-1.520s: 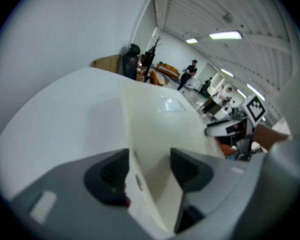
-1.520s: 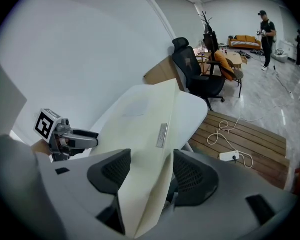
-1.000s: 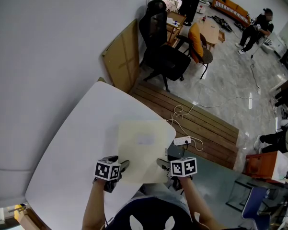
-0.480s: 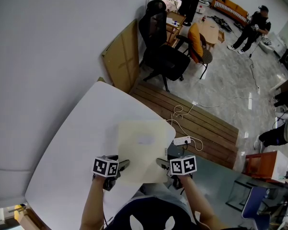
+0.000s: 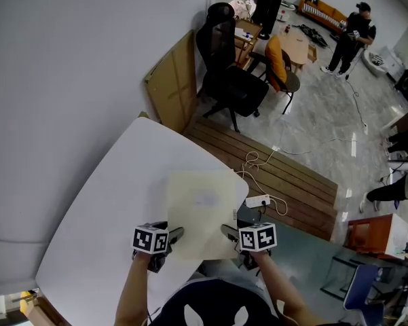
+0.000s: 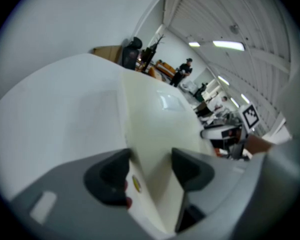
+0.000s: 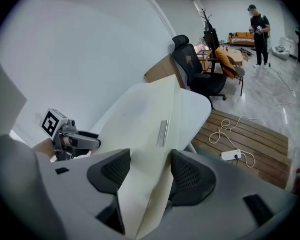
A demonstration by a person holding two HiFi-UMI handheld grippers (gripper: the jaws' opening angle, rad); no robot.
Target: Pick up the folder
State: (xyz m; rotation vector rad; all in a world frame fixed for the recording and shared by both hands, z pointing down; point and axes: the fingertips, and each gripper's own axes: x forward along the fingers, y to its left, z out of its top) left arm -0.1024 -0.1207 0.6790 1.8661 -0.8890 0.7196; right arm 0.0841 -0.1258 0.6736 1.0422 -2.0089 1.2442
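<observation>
A cream folder (image 5: 204, 212) lies on the white table (image 5: 115, 195); its near and right edges hang past the table's rim. My left gripper (image 5: 175, 235) holds the near left corner and my right gripper (image 5: 227, 231) the near right corner. In the left gripper view the folder (image 6: 159, 119) runs away between the jaws of the left gripper (image 6: 150, 164), which press on both its sides. The right gripper view shows the same: the folder (image 7: 150, 129) fills the gap of the right gripper (image 7: 149, 170), a small label strip on its cover.
A wooden platform (image 5: 292, 182) with a white power strip (image 5: 258, 200) and cable lies right of the table. A black office chair (image 5: 231, 73) and a leaning cardboard sheet (image 5: 173, 83) stand beyond it. A person (image 5: 349, 36) stands far back.
Both grippers and the folder stay nearly where they were. The person in the far room has stood up and stepped left.
</observation>
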